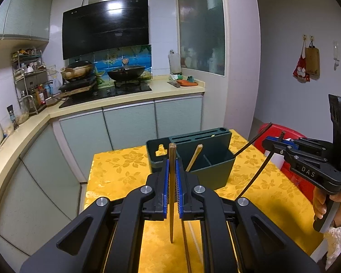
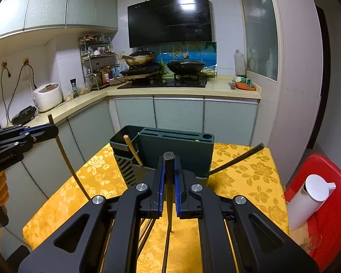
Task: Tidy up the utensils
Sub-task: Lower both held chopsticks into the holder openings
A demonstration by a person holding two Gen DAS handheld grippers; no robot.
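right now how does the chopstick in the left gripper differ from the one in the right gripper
The light tan wooden chopstick in the left gripper is pale; the dark brown chopstick in the right gripper is nearly black. The tan one's top end looks squared, the dark one's rounded. Both are clamped upright, tips pointing down at the yellow floral tablecloth, near the dark green utensil holder.

This is a home kitchen. A black range hood (image 2: 169,20) hangs at 12 o'clock over a gas hob (image 2: 163,83) carrying a wok (image 2: 186,66) and a lidded pan (image 2: 139,58). Pale green cabinets (image 2: 179,113) run under a cream L-shaped counter (image 2: 91,97). At 10 o'clock stand a wire rack of sauce bottles (image 2: 97,68) and a white rice cooker (image 2: 47,96). The near tabletop (image 2: 250,173) wears a yellow floral cloth.
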